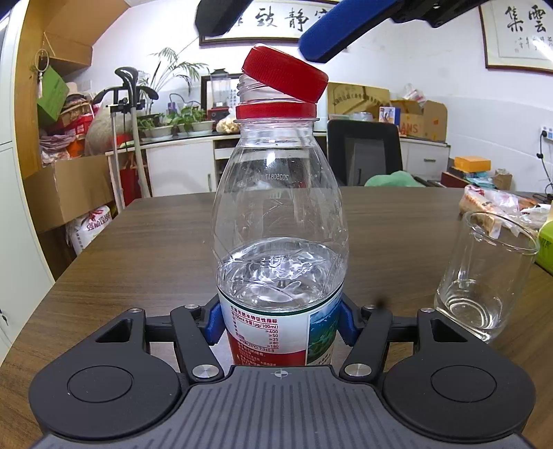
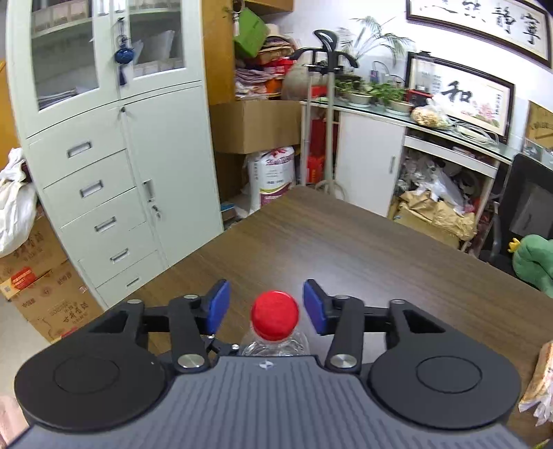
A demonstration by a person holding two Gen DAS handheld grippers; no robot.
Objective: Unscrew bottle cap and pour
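A clear water bottle [image 1: 280,221], about half full, stands upright on the wooden table [image 1: 138,248]. My left gripper [image 1: 280,323] is shut on the bottle at its label. The red cap [image 1: 285,74] sits loose and tilted on the threaded neck. My right gripper [image 1: 262,27] hovers just above the cap, seen as blue pads at the top edge. In the right wrist view the right gripper [image 2: 266,309] is open, its pads either side of the cap [image 2: 274,315] and apart from it. An empty glass [image 1: 484,276] stands to the bottle's right.
Snack bags and a green box [image 1: 501,207] lie at the table's far right. A black office chair [image 1: 363,152] and a green plush toy [image 2: 534,259] stand behind the table. Cabinets and cardboard boxes [image 2: 103,165] stand off the table's left edge.
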